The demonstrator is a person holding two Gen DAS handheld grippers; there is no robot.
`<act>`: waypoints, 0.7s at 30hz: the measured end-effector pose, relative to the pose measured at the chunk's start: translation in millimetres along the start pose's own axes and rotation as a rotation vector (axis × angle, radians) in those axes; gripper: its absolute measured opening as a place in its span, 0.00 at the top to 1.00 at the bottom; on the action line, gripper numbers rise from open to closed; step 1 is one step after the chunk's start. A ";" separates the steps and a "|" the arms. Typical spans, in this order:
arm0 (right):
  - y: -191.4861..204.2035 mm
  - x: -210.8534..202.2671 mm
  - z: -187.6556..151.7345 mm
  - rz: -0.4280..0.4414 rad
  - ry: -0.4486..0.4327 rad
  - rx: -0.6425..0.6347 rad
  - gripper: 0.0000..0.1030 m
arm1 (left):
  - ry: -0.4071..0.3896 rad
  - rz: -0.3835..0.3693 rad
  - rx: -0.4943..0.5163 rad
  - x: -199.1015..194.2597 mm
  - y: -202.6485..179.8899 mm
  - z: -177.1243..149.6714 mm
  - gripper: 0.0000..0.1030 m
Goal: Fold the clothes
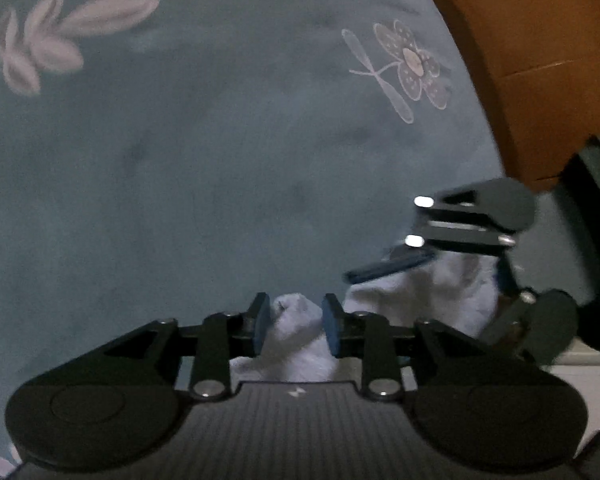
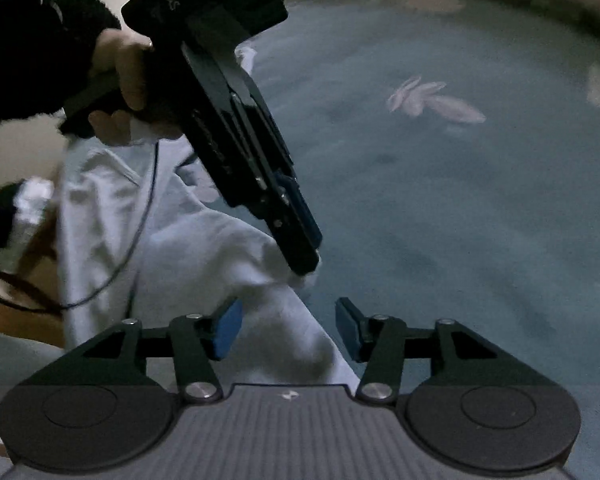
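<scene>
A blue-grey bedspread [image 1: 220, 168] printed with pale leaves and flowers covers the surface, brown wood [image 1: 540, 60] beside it. The white garment [image 2: 204, 248] lies along its edge, trailing off toward the person. The left gripper [image 1: 296, 324] pinches a fold of it; the right gripper [image 2: 290, 328] is spread, cloth between its pads. Lettering on the left gripper is unreadable

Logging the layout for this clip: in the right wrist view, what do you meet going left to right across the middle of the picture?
Person's hand → white garment → left claw, pinching the garment's edge → bare blue-grey sheet → pale leaf print.
</scene>
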State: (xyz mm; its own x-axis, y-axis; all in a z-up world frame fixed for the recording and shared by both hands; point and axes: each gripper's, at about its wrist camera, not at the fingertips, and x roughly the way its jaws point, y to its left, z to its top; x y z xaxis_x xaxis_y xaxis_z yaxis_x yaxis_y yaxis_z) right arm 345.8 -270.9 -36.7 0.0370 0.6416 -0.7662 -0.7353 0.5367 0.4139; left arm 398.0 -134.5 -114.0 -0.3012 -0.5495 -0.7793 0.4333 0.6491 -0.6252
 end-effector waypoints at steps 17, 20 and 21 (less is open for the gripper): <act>44.5 14.9 -13.9 0.117 0.225 -0.223 0.41 | 0.261 -0.268 0.049 32.5 6.5 28.4 0.59; 39.9 16.2 -11.9 0.105 0.217 -0.207 0.41 | 0.303 -0.305 0.040 37.4 5.2 28.8 0.54; 38.9 15.5 -11.8 0.099 0.214 -0.211 0.41 | 0.301 -0.317 0.028 37.2 6.3 28.3 0.53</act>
State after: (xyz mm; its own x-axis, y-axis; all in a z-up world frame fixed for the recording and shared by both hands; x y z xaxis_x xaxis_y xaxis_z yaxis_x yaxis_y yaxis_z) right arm 309.9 -246.5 -38.3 -0.1685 0.5431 -0.8226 -0.8531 0.3377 0.3978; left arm 413.6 -165.7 -145.7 -0.6553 -0.5391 -0.5291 0.3008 0.4563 -0.8374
